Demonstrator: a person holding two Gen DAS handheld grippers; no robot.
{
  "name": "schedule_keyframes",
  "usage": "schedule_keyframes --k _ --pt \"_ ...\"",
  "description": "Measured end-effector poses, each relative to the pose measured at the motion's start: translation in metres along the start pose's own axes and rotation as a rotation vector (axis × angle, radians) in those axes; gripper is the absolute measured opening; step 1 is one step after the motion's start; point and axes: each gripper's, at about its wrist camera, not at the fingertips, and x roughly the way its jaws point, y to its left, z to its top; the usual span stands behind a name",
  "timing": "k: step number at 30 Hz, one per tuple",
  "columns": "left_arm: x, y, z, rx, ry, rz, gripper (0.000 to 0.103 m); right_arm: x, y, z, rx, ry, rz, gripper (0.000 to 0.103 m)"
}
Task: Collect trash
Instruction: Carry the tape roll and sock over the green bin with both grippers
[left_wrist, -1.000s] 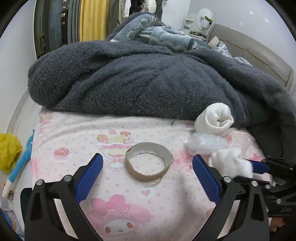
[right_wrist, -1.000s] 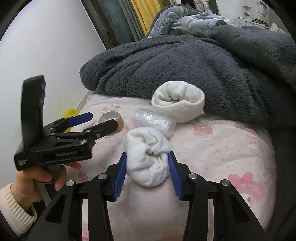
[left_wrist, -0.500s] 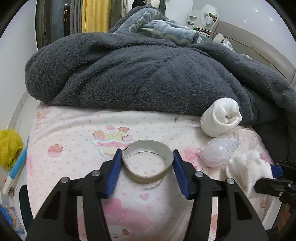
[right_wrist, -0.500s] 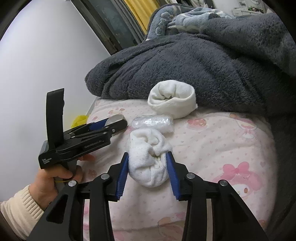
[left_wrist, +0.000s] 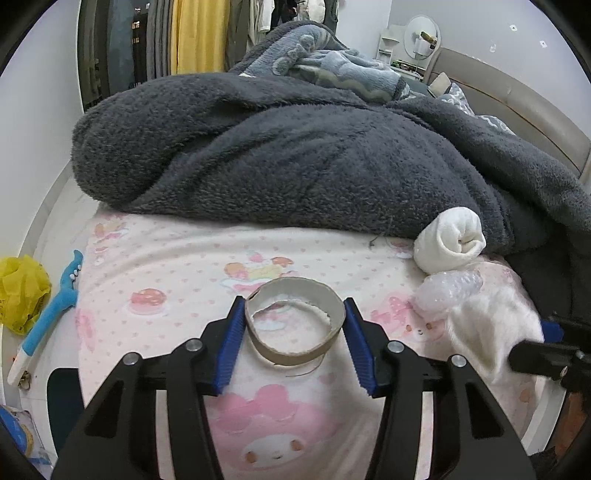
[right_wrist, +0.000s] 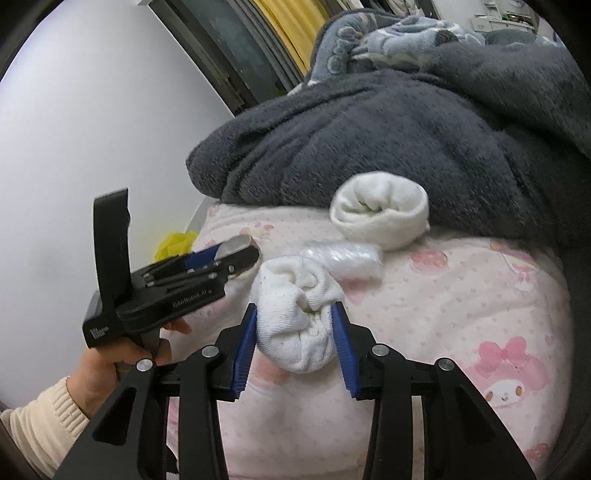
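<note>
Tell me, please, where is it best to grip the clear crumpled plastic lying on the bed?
Probably across the short width of the crumpled plastic, from above: it lies flat, elongated, between the rolled white sock and the bunched white sock, so its long sides offer the clearest approach.

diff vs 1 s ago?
Left tongs closed from wide open onto the cardboard ring, pads now against both its sides. Right tongs were already clamped on the balled white sock; only the view shifted. Rolled sock and plastic wrap unmoved.
</note>
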Motion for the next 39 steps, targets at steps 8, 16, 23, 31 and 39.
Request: schedule_keyframes --k 8,16,23,31,39 --pt "-0.016 0.027 0.001 -0.013 -0.023 0.018 0.055 0.011 0.029 0.014 -0.036 -0.011 0.017 0.041" --pt "-0.032 0.055 -0.001 -0.034 -0.034 0.033 0.055 0.025 0.055 0.030 -0.058 -0.022 0.022 0.041" --pt "-0.049 0.086 -0.005 -0.066 -0.042 0.058 0.055 0.038 0.082 0.040 -0.084 -0.029 0.025 0.041" --pt "-0.058 0.123 -0.014 -0.095 -0.009 0.077 0.055 0.060 0.112 0.048 -0.117 -0.025 0.011 0.041" --pt "-0.063 0.160 -0.027 -0.147 0.039 0.102 0.055 0.086 0.148 0.052 -0.191 -0.015 -0.020 0.041"
